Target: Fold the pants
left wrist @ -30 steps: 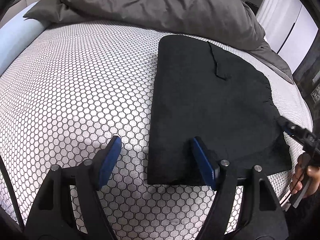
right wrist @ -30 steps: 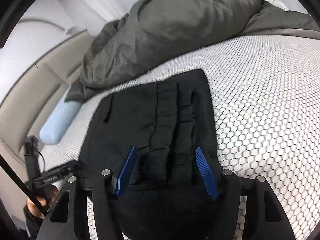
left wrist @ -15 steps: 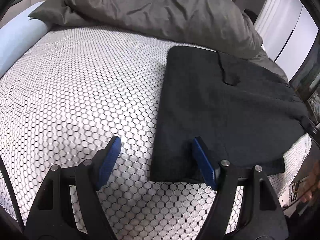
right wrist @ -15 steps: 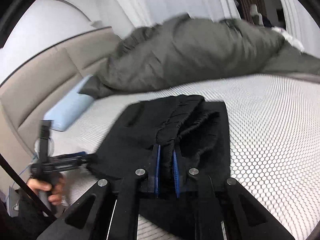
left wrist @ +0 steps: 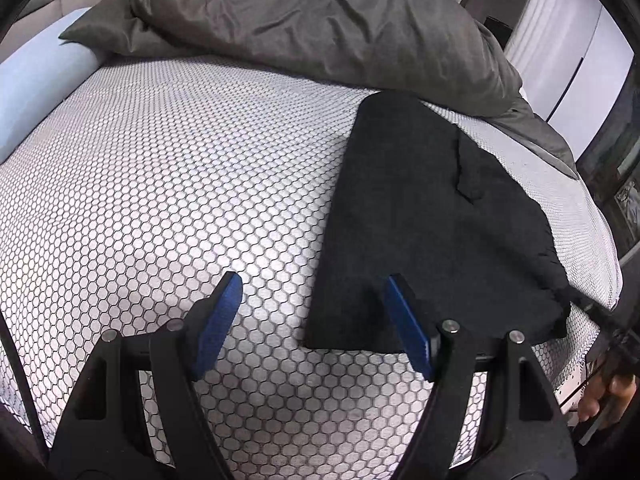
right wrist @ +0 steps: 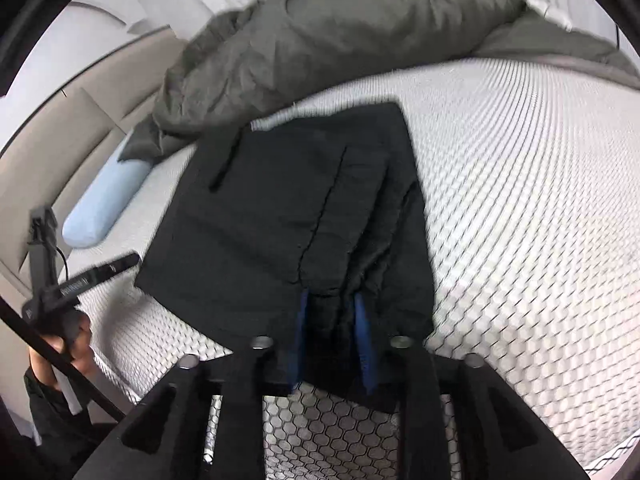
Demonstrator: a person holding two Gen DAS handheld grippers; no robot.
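Observation:
Black folded pants (left wrist: 432,220) lie flat on the honeycomb-patterned mattress (left wrist: 160,180). My left gripper (left wrist: 312,320) is open above the pants' near left corner; its right pad hangs over the cloth and its left pad over bare mattress, gripping nothing. In the right wrist view the pants (right wrist: 280,208) stretch away from my right gripper (right wrist: 330,336). Its jaws are opening, with a ridge of the pants' gathered edge still between the blue pads. The left gripper (right wrist: 80,280) and the hand holding it show at the left edge.
A crumpled grey duvet (left wrist: 320,20) is heaped along the far side of the bed. A light blue pillow (right wrist: 104,208) lies by the beige headboard (right wrist: 60,152). The mattress edge runs just right of the pants, with white cupboards (left wrist: 560,40) beyond.
The right jaws shut on the pants' gathered edge and bunched it up, and have since parted; the cloth lies flatter now. The left gripper stays open, hardly moved.

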